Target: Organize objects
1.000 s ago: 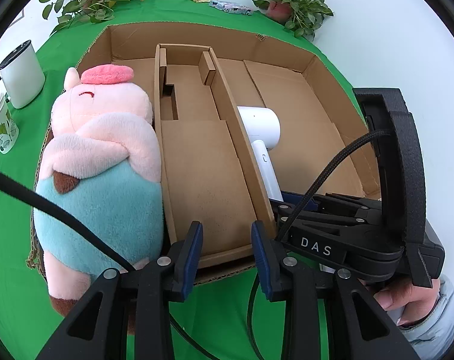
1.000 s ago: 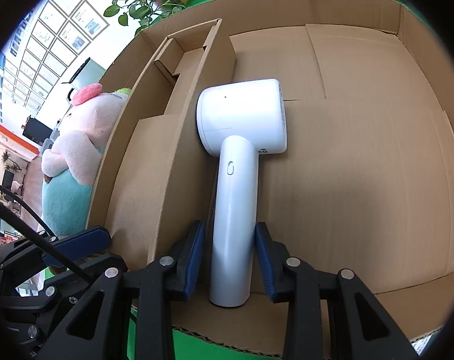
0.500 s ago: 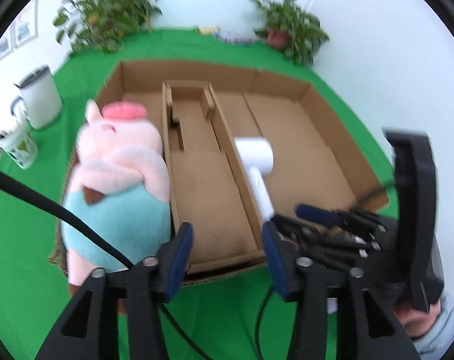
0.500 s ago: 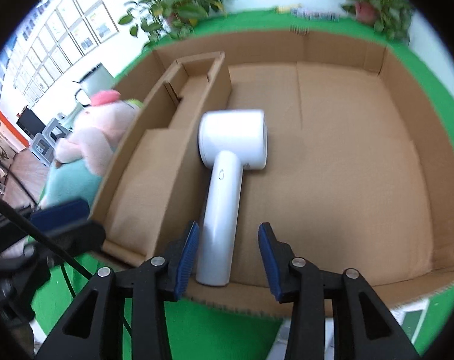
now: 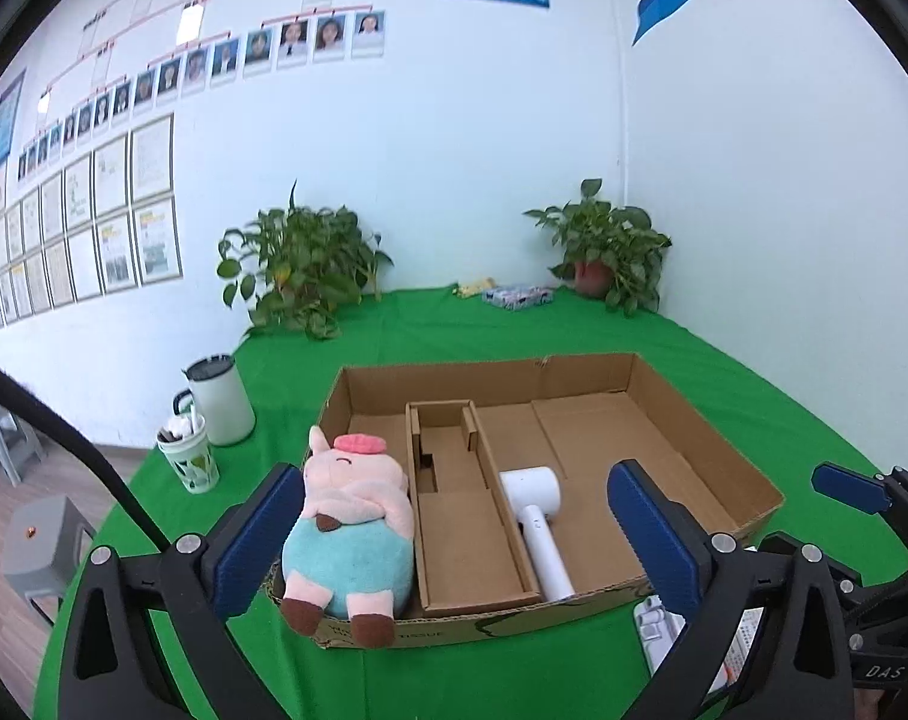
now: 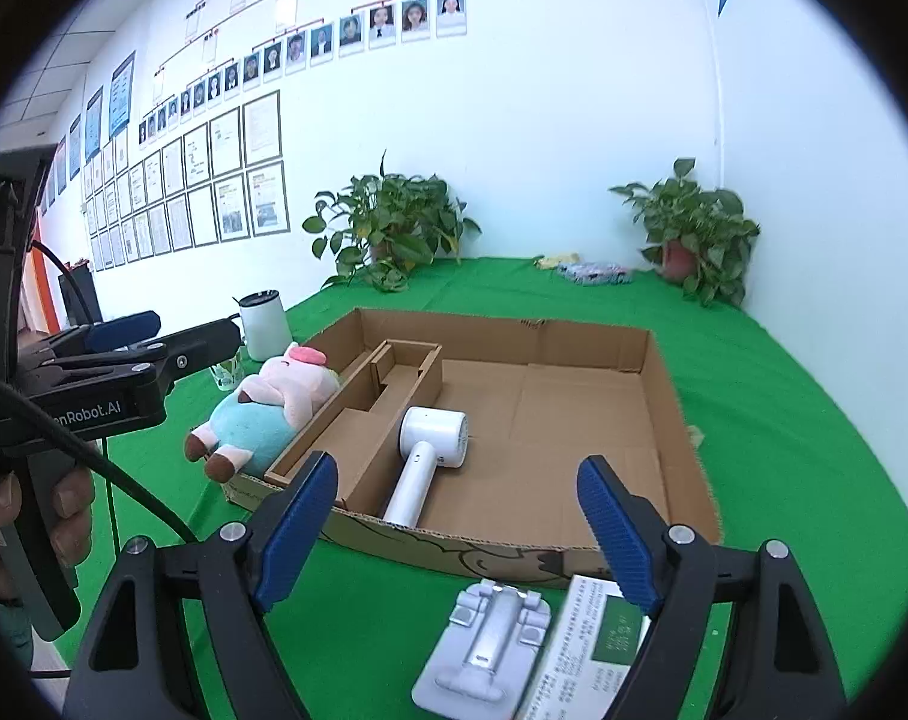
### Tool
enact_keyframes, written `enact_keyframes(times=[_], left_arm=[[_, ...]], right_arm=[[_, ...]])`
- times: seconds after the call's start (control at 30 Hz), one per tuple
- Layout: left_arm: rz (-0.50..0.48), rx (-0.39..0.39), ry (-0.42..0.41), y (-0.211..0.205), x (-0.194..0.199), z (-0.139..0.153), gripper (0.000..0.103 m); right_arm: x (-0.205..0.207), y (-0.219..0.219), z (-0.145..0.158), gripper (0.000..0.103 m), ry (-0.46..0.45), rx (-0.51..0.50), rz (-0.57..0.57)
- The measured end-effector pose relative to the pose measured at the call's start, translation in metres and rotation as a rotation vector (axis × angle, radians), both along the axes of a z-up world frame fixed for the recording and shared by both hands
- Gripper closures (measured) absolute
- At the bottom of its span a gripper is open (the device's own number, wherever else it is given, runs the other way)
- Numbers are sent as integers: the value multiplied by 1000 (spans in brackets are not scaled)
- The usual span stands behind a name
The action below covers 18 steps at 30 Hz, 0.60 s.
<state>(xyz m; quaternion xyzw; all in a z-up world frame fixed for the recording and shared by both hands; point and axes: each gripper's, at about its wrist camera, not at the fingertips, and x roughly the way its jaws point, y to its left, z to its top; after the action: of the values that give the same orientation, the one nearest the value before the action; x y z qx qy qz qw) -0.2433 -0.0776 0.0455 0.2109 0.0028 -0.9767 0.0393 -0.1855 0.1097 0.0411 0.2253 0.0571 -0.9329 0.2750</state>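
The left tool (image 5: 454, 540) is opening, nothing between its pads. In the cardboard box (image 6: 664, 396) on the green desk (image 6: 784, 420), the plush pig (image 6: 267, 408) lies at 9 o'clock and the white hair dryer (image 6: 423, 456) near the middle. The right tool (image 6: 457, 534) is opening too, empty.

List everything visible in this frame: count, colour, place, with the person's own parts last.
cardboard box: 1, brown, centre of green table
divider insert: 1, brown, inside box
plush pig: 1, pink and teal, box's left compartment
hair dryer: 1, white, box's right compartment
white stand: 1, table, before box
card: 1, white-green, beside stand
kettle: 1, white, left of box
cup: 1, green-patterned, near kettle
potted plants: 2, green, table's back
packets: several, between plants
left claw: opening, empty
right claw: opening, empty
hand: 1, holding left claw
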Motion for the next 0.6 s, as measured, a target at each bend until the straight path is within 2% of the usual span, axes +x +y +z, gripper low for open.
enact_keyframes(times=[0.13,0.2,0.23,0.27,0.3,0.33,0.37,0.4,0.43,0.47,0.5,0.53,0.57,0.6], left_arm=[[-2,-25,-4,15,19,6,1],[-22,-10,-35,21,25,6,7],[-34,0,-53,23,27,4,30],[-47,9,-77,25,30,2,65],[-69,24,-121,27,28,-3,81],[-81,37,-153,28,28,-7,91],[-80,45,-168,28,28,-11,91],[-72,48,-162,28,32,-13,90],[-64,50,-149,28,36,-13,78],[-55,55,-139,28,39,-13,42],[-47,66,-128,27,41,-13,19],[-37,83,-98,25,44,-13,1],[-19,93,-56,23,51,-11,1],[-2,92,-38,21,56,-9,1]], right_arm=[[9,6,-2,21,-14,-11,-3],[13,11,-4,21,-28,-23,0],[16,14,-4,21,-28,-26,-2],[20,17,-4,21,-27,-29,-3],[23,20,-4,21,-25,-35,-3],[25,22,-3,21,-19,-45,0],[28,25,-3,23,-12,-54,0],[31,27,-1,33,-1,-64,-2],[33,29,0,43,10,-65,-14],[35,31,1,44,17,-59,-29],[36,32,1,44,21,-59,-33],[37,33,2,44,18,-68,-27],[37,34,2,42,15,-72,-29],[37,34,2,29,8,-69,-36]])
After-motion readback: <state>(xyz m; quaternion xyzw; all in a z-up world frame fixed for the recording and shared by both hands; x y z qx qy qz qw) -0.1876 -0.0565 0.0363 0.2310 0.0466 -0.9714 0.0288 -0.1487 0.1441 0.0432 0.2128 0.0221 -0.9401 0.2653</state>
